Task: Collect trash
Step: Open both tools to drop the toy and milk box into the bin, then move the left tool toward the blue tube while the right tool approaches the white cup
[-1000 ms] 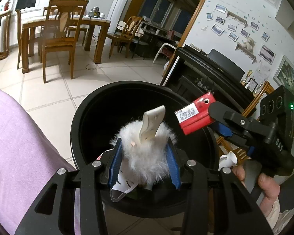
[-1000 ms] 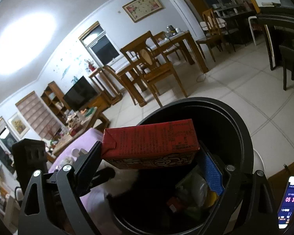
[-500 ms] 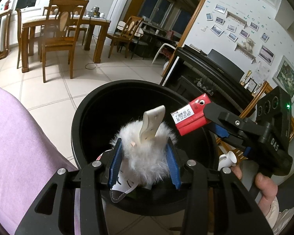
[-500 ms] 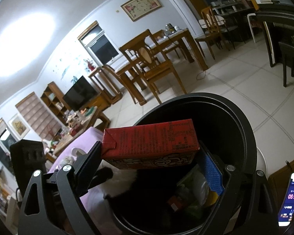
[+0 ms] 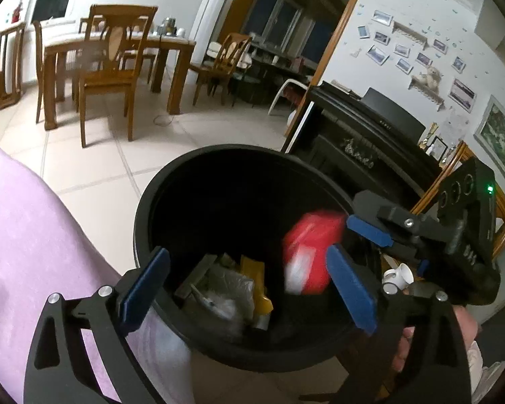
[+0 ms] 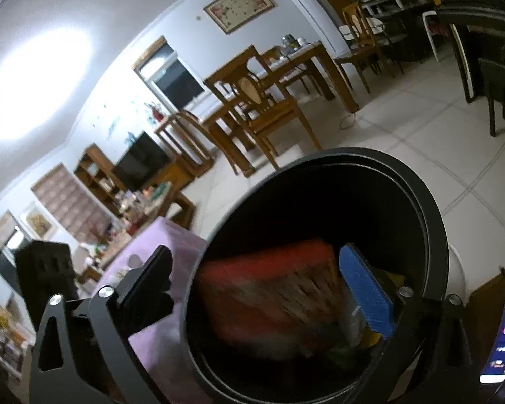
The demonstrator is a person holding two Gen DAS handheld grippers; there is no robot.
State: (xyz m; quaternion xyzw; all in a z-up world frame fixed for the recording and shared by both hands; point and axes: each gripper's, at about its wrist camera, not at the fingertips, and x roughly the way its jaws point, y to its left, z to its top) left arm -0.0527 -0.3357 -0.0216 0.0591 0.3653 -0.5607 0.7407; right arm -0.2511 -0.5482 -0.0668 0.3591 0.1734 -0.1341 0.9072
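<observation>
Red carton (blurred) drops free between the opening right gripper into bin.

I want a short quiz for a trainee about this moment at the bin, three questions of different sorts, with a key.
1. True or false: the right claw has its pads pressed on the red carton.
2. Which is empty? A) the left claw B) the black trash bin C) the wooden dining table
3. Fill in: the carton is blurred inside the ____.

Key: 1 false, both claws are opening. 2 A. 3 bin.
</observation>
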